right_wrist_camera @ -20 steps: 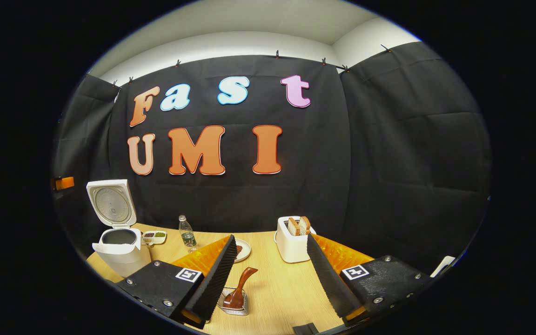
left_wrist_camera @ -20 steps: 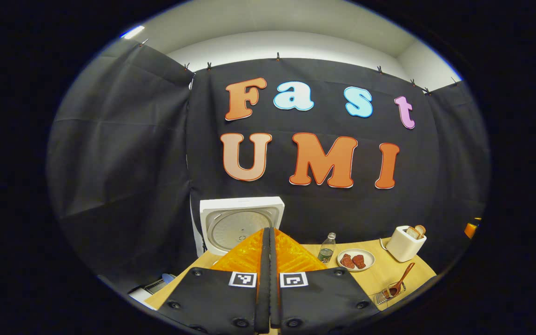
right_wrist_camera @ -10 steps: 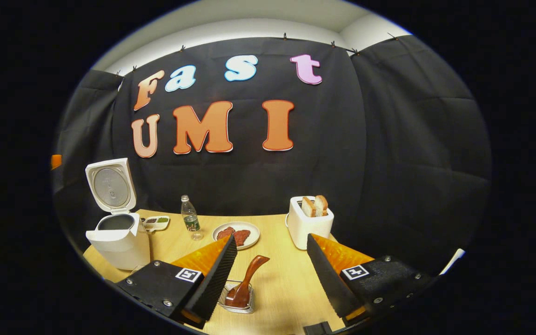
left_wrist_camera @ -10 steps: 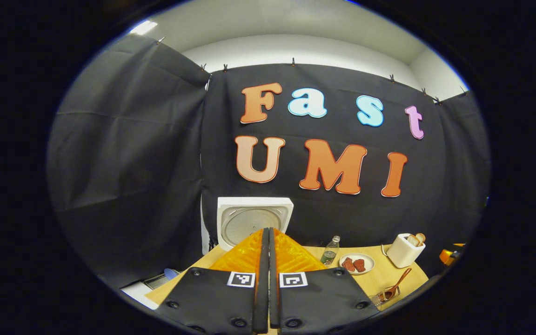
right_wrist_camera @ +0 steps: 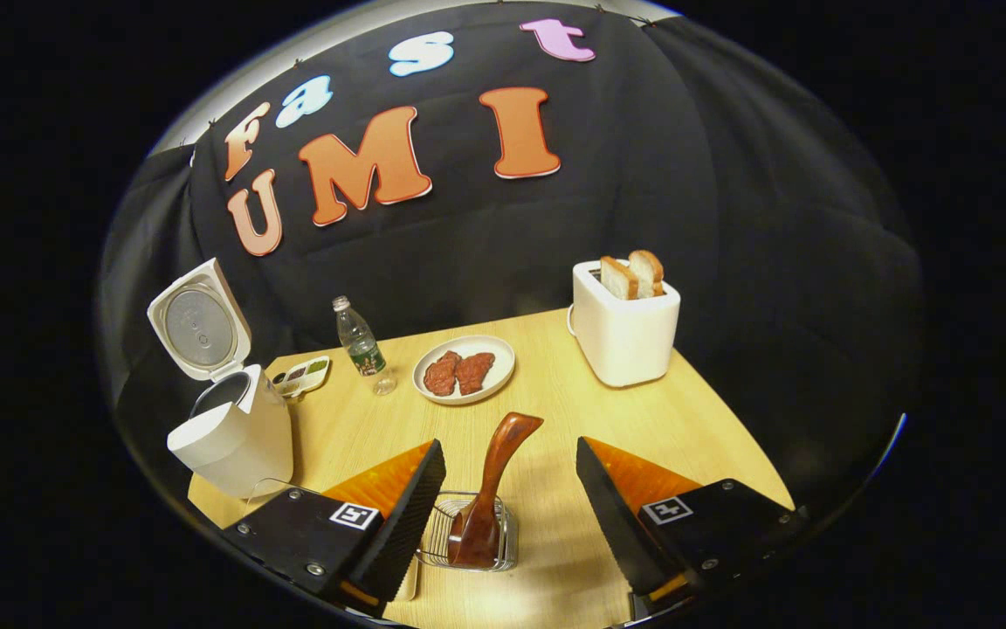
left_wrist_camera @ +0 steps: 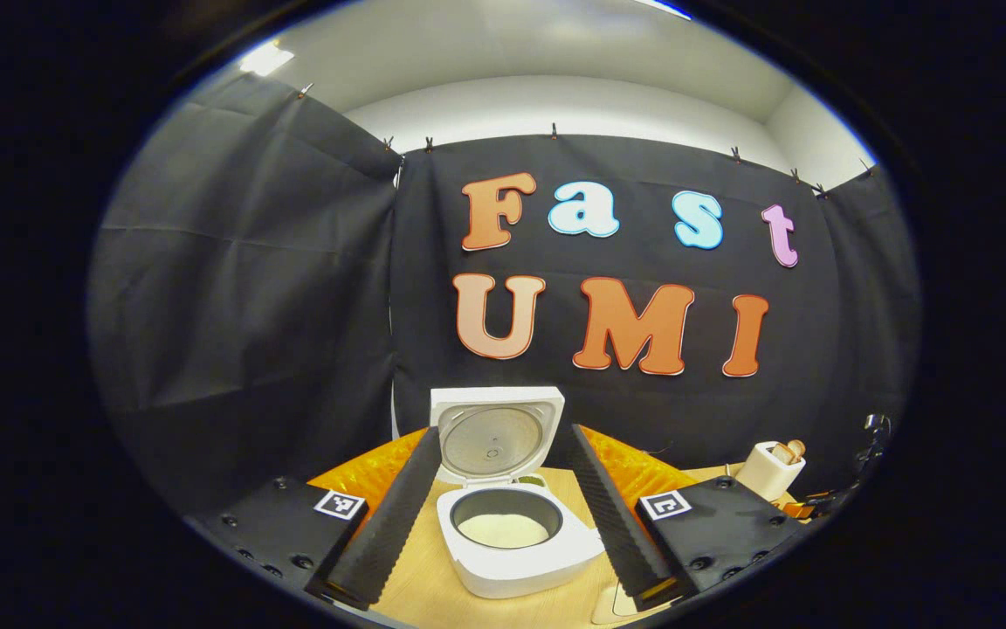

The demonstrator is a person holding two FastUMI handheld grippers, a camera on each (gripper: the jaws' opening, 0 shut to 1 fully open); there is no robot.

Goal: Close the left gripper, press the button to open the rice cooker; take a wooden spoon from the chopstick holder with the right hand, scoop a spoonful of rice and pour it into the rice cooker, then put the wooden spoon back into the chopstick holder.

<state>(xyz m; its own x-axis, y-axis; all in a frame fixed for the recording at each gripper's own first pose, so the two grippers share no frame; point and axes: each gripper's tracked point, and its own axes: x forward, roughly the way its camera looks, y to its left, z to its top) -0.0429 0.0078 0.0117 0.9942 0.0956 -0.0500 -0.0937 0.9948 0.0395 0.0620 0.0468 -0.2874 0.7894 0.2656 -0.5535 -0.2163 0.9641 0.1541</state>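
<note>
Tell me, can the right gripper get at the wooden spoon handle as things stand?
Probably yes. The right gripper is open, and the wooden spoon stands in the chopstick holder with its handle rising free between the fingers, nothing in between.

White rice cooker (right_wrist_camera: 232, 428) sits at the table's left edge, lid up. Brown wooden spoon (right_wrist_camera: 490, 489) stands tilted in the wire chopstick holder (right_wrist_camera: 468, 543) near the front edge.
</note>
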